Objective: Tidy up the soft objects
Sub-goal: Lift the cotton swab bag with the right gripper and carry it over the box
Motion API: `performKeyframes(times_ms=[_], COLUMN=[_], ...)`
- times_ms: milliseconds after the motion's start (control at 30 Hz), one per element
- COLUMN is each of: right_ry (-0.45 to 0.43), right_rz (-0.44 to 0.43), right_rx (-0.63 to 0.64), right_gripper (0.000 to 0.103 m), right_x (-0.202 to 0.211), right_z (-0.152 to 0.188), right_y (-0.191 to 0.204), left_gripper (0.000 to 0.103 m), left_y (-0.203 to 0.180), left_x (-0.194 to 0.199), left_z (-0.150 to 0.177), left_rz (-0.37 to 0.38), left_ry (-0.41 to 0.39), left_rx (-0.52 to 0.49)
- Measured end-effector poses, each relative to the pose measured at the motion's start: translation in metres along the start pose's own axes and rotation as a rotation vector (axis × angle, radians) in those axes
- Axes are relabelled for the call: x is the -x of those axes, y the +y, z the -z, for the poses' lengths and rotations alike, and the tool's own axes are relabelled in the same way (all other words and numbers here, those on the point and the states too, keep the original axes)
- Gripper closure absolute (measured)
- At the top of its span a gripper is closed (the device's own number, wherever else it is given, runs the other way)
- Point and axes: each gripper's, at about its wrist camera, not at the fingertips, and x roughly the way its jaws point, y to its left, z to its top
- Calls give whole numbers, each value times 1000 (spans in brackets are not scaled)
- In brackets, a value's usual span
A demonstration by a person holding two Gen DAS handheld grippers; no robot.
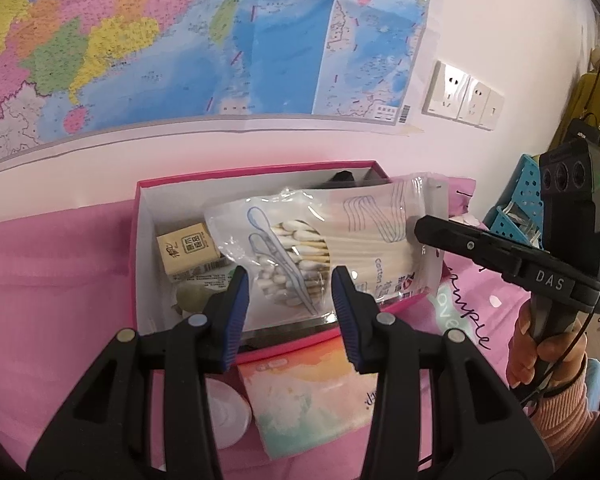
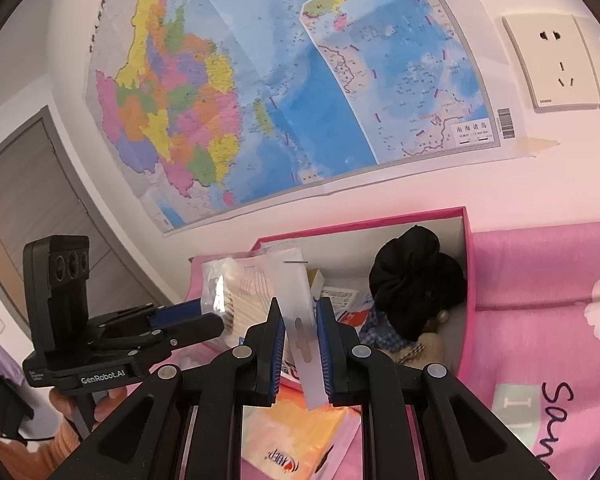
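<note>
Cotton-swab bag (image 1: 332, 240): you hold it above the pink box (image 1: 140, 240), which sits on the pink cloth (image 1: 52, 280) below the wall map (image 1: 220, 40). Your right gripper (image 2: 300, 344) is clenched on the bag's clear header strip, seen edge-on between its blue pads (image 2: 278, 344). Your left gripper (image 1: 288, 312) stands released, with its fingers either side of the bag's lower end and not touching it. Inside the box lie a small tan carton (image 1: 188, 250) and a black fabric bundle (image 2: 416, 280). A tissue pack (image 1: 308, 396) lies on the cloth just before the box.
</note>
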Motion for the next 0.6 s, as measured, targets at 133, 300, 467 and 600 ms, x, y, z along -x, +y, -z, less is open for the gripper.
performKeyframes(times_ms=[133, 300, 467, 600], right_ry=[12, 26, 41, 56], right_rz=[13, 26, 46, 77], right_rx=[-13, -22, -36, -52], right_gripper=[88, 88, 85, 83], right_x=[-10, -21, -33, -44], right_z=[-2, -5, -6, -5], right_y=[-5, -10, -15, -22], left_gripper=[59, 59, 59, 59], left_y=[3, 10, 17, 22], left_x=[-10, -21, -32, -38], left_z=[-6, -14, -21, -23], left_rz=[-19, -23, -34, -45], left_ry=[21, 49, 79, 99], left_rx=[0, 27, 47, 67])
